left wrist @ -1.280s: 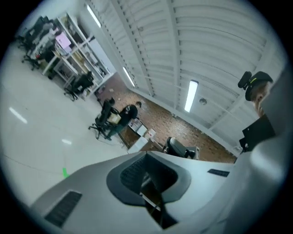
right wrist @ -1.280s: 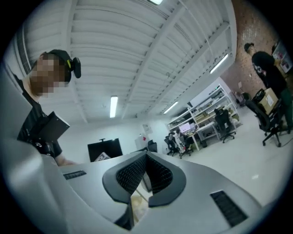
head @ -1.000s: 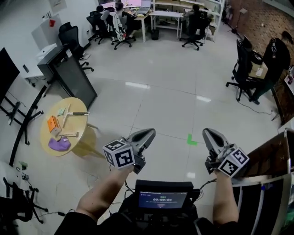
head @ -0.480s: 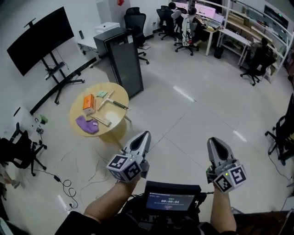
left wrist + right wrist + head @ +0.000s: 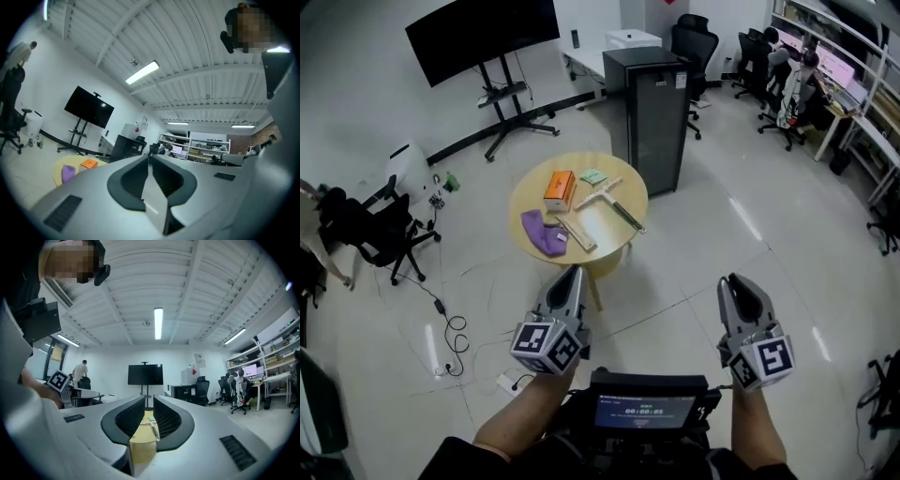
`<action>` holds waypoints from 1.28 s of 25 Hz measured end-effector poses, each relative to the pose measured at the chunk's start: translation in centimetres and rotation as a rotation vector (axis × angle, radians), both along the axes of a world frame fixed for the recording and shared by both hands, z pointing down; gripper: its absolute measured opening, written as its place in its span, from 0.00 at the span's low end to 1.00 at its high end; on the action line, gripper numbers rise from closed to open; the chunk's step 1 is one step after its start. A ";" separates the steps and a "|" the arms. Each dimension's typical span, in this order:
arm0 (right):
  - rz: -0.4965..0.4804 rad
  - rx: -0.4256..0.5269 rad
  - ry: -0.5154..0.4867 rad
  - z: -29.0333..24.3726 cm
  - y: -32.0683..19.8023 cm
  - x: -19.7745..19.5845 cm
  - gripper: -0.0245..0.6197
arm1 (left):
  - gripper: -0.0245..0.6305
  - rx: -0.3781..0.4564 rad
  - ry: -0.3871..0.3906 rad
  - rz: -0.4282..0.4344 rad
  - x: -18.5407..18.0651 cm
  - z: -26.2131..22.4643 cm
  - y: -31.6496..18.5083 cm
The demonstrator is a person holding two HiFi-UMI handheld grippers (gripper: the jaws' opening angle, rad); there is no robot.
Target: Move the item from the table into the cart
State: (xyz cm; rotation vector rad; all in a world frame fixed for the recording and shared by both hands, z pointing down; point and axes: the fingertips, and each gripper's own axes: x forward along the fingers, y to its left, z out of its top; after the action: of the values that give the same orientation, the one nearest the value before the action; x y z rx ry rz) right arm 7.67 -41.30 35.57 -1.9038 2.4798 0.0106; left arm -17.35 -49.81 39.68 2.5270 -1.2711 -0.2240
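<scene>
A round yellow table (image 5: 609,223) stands ahead in the head view. On it lie an orange box (image 5: 559,188), a purple cloth (image 5: 542,232), a small green item (image 5: 593,176), wooden strips and a dark tool. My left gripper (image 5: 571,273) is held level short of the table's near edge, jaws shut and empty. My right gripper (image 5: 735,281) hovers over bare floor to the right; its jaws have just been opening a slim gap with nothing between them. The table (image 5: 143,432) shows through that gap in the right gripper view. No cart is in view.
A black cabinet (image 5: 654,89) stands behind the table, and a TV on a wheeled stand (image 5: 483,33) at the back left. An office chair (image 5: 375,230) and floor cables (image 5: 450,328) lie to the left. People sit at desks far right (image 5: 797,66).
The whole view has swung round: the yellow table went from far left to straight ahead and nearer. Both grippers travelled with the turn. The right jaws parted slightly.
</scene>
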 end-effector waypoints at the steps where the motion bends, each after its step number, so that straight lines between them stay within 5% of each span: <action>1: -0.011 -0.001 -0.006 0.5 -2.4 -1.4 0.09 | 0.10 0.003 -0.015 -0.024 -1.7 0.5 -1.8; 6: -0.049 -0.016 -0.008 2.2 -13.5 -9.4 0.15 | 0.11 0.014 -0.153 -0.137 -11.0 2.3 -10.1; 12: -0.060 0.027 -0.071 2.1 -25.7 -14.8 0.15 | 0.11 0.031 -0.305 -0.215 -16.4 2.9 -18.4; 18: -0.077 0.015 -0.065 3.8 -36.4 -15.3 0.15 | 0.17 0.061 -0.328 -0.349 -18.8 2.5 -26.5; 22: -0.050 -0.014 0.025 5.4 -42.7 -14.8 0.04 | 0.13 0.071 -0.337 -0.424 -19.2 2.2 -31.0; 32: -0.094 -0.096 0.023 8.2 -51.7 -19.1 0.04 | 0.13 -0.003 -0.345 -0.435 -22.9 4.9 -38.5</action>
State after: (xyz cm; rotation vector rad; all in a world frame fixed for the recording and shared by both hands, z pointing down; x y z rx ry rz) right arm -11.42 -93.02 43.73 -1.8287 2.6280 -0.0899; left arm -40.22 -88.29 44.53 2.3211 -1.9457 0.1301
